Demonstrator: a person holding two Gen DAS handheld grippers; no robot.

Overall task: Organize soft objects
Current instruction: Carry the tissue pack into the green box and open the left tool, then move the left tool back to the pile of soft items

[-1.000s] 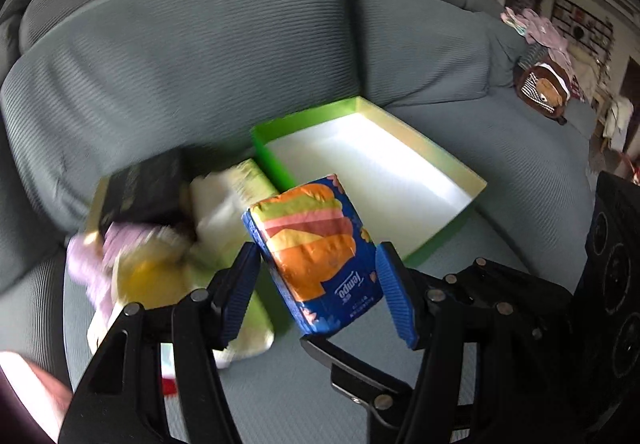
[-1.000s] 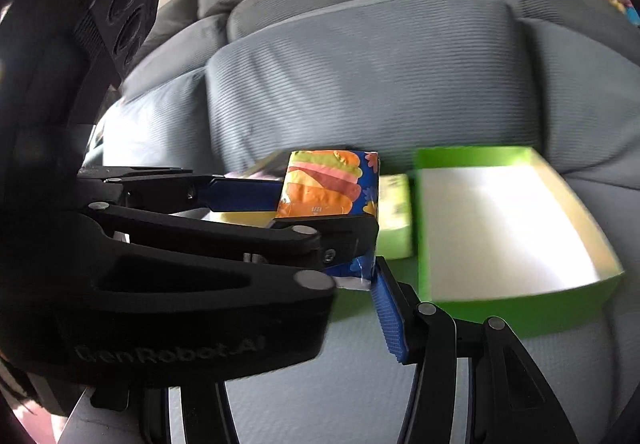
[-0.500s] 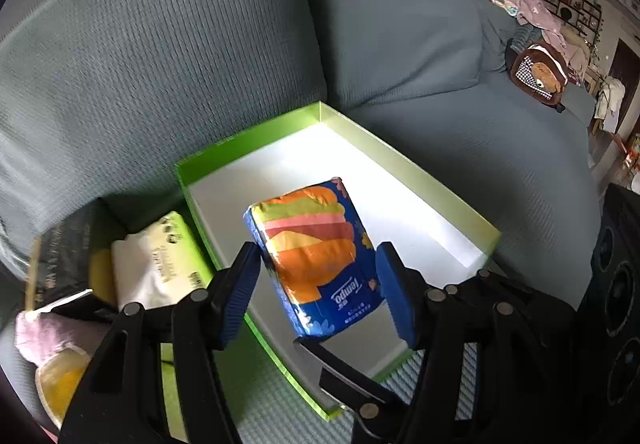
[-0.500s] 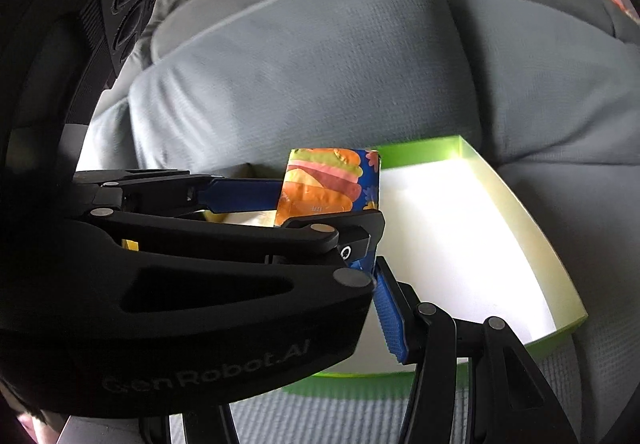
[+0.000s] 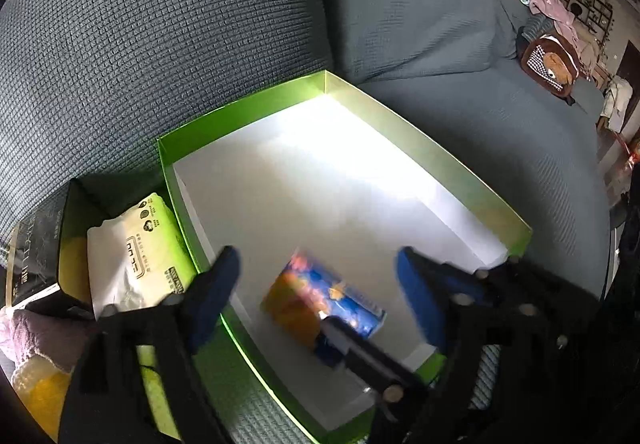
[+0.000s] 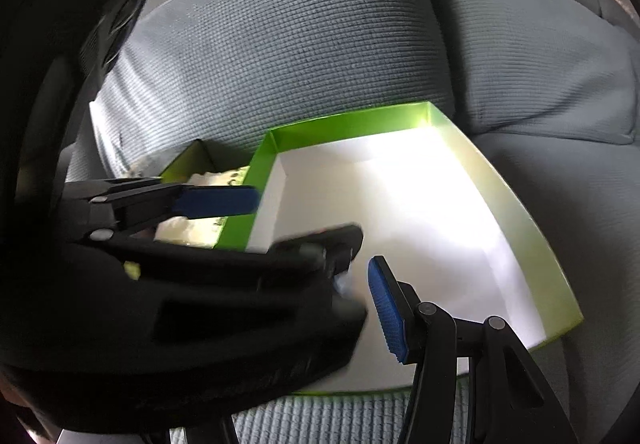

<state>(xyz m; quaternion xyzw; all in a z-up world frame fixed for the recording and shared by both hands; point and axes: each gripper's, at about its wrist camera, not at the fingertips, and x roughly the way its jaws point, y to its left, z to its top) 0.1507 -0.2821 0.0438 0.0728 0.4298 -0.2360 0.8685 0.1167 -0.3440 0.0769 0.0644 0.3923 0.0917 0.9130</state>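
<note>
So the left gripper (image 5: 316,284) is opening, pads clear of the tissue pack (image 5: 320,304), which lies blurred inside the green box (image 5: 460,167) on the sofa (image 5: 160,43). Can't tell about the right gripper (image 6: 348,284).

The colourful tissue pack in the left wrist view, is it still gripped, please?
No, the tissue pack lies in the green box, clear of the opening left hand-held gripper.

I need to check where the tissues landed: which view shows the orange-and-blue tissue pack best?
The left wrist view: the orange-and-blue tissue pack lies, blurred, in the green cardboard box between the opening left claw. In the right wrist view that claw hides the pack almost entirely.
</note>
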